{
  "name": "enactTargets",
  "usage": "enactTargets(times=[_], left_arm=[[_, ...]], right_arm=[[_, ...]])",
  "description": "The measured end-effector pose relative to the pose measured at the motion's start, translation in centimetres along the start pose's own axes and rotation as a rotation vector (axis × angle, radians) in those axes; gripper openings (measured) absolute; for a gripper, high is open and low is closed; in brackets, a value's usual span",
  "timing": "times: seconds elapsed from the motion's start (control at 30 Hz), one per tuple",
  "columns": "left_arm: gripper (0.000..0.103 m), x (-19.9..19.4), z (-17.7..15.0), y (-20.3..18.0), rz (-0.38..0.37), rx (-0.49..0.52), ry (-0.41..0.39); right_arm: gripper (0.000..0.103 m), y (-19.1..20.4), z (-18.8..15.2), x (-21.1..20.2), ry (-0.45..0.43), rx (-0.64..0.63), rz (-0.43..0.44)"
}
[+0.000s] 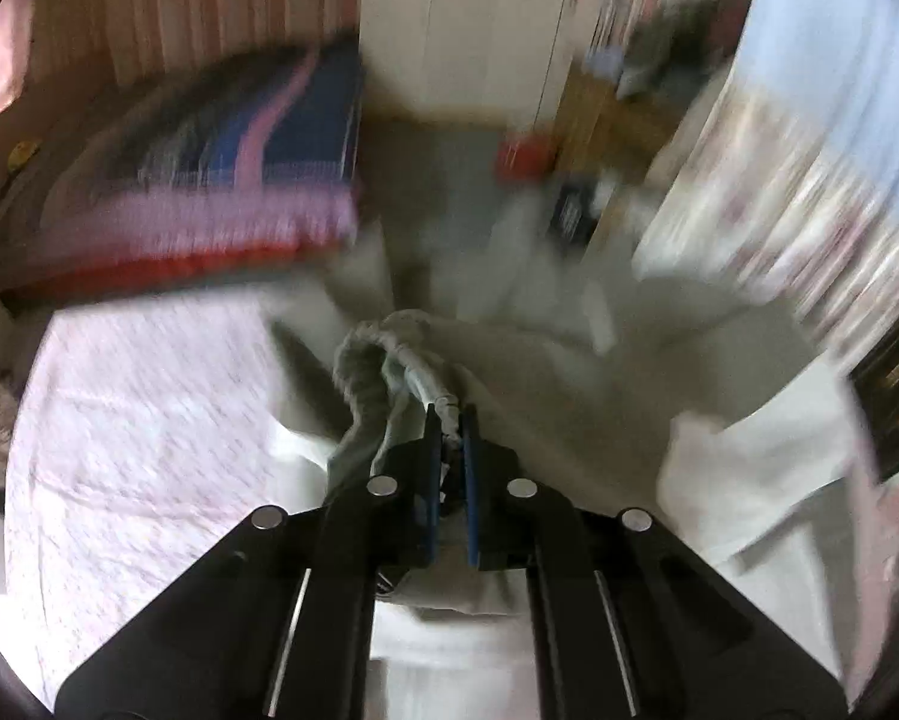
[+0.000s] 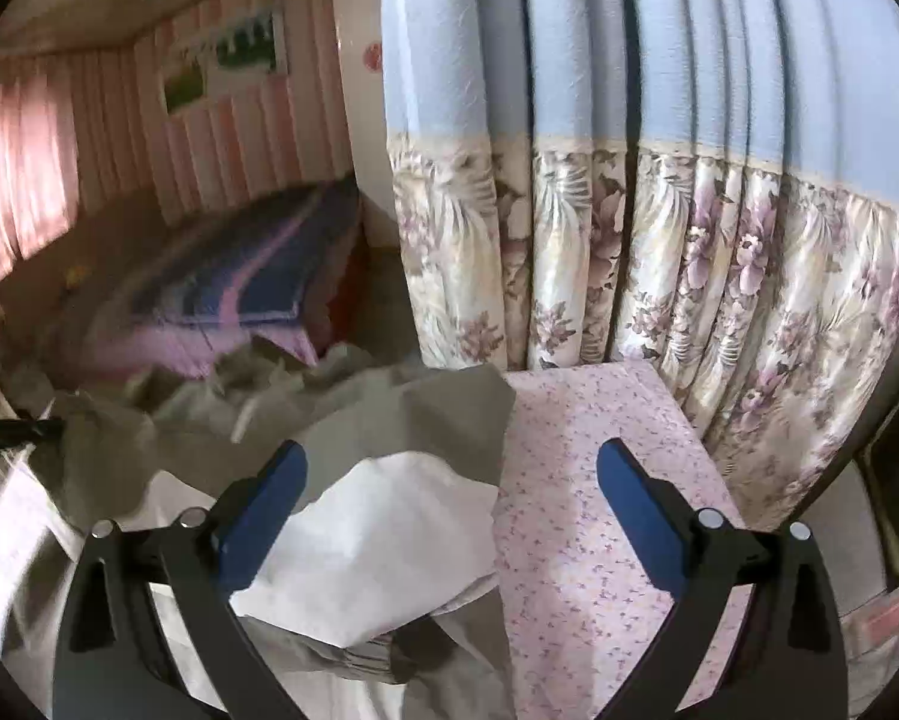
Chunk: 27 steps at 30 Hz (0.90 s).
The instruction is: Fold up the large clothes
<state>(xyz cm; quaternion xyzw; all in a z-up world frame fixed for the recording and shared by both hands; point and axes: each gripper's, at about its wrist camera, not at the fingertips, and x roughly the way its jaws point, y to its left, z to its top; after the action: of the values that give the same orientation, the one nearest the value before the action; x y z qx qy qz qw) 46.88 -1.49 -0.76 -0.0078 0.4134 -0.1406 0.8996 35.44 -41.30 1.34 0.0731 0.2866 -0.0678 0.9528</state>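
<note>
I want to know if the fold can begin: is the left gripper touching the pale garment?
Touching. The left wrist view shows the left gripper with its jaws closed on a bunched edge of the pale garment, the cloth pinched between the blue pads.

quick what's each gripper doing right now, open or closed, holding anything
Left gripper: closed on a bunched edge of the pale garment.
Right gripper: open, holding nothing, above the garment.

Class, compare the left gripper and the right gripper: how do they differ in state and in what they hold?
The left gripper is shut on the bunched pale garment; the right gripper stands wide open. The left pinches cloth; the right holds nothing, the garment merely lying below it. Both have blue pads on black fingers.
</note>
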Motion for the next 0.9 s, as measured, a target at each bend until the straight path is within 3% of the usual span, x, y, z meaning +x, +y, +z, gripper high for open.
enactTargets(times=[0.07,0.13,0.17,0.2,0.23,0.27,0.3,0.33,0.4,0.43,0.5,0.57,0.6,0.67,0.73,0.8,0.87,0.9], left_arm=[[0.004,-3.8,0.4,2.4,0.054,0.007,-0.095],[0.005,-3.4,0.4,5.2,0.062,-0.022,-0.043],[0.008,-2.0,-0.3,6.3,0.047,-0.012,0.030],[0.020,-0.5,-1.3,6.8,0.055,0.004,0.099],[0.028,1.3,-2.9,7.1,0.114,0.040,0.167],[0.046,2.2,-3.9,7.0,0.170,0.070,0.182],[0.063,2.5,-4.9,7.0,0.238,0.097,0.162],[0.070,2.2,-5.1,7.0,0.260,0.096,0.135],[0.087,0.9,-5.0,7.0,0.223,0.050,0.064],[0.088,0.5,-4.8,6.8,0.199,0.036,0.046],[0.090,0.6,-4.2,5.6,0.176,0.036,0.023],[0.089,2.9,-4.1,4.3,0.173,0.060,0.083],[0.084,3.9,-4.6,4.0,0.184,0.071,0.111],[0.083,6.6,-5.7,3.9,0.226,0.095,0.169],[0.086,8.6,-6.9,4.1,0.212,0.097,0.203],[0.097,9.5,-7.4,4.2,0.234,0.102,0.204],[0.096,8.9,-6.9,4.3,0.242,0.102,0.193],[0.095,8.0,-6.6,4.3,0.248,0.096,0.169]], right_arm=[[0.098,0.2,-0.4,-0.4,-0.006,-0.002,0.026],[0.098,1.3,-0.7,-0.1,0.010,-0.029,0.036],[0.098,2.3,-0.7,0.1,0.025,-0.048,0.037],[0.098,3.3,-1.0,0.7,0.053,-0.078,0.019],[0.098,4.1,-1.4,1.4,0.074,-0.105,-0.004],[0.098,4.7,-1.6,2.2,0.095,-0.138,-0.034],[0.098,5.5,-2.0,3.1,0.115,-0.178,-0.081],[0.097,6.0,-2.2,3.7,0.126,-0.203,-0.109],[0.091,6.9,-2.7,5.0,0.158,-0.234,-0.109],[0.085,7.4,-2.9,5.4,0.166,-0.240,-0.087],[0.044,8.6,-3.7,6.8,0.210,-0.262,-0.046],[0.031,9.1,-4.8,8.7,0.267,-0.275,-0.010],[0.025,9.2,-5.8,9.6,0.298,-0.303,-0.035],[0.018,8.6,-7.9,10.8,0.331,-0.364,-0.105],[0.017,7.4,-9.3,11.3,0.332,-0.377,-0.137],[0.017,6.0,-9.5,11.4,0.320,-0.324,-0.106],[0.018,5.6,-8.8,10.9,0.314,-0.284,-0.095],[0.024,5.2,-8.1,9.9,0.286,-0.250,-0.075]])
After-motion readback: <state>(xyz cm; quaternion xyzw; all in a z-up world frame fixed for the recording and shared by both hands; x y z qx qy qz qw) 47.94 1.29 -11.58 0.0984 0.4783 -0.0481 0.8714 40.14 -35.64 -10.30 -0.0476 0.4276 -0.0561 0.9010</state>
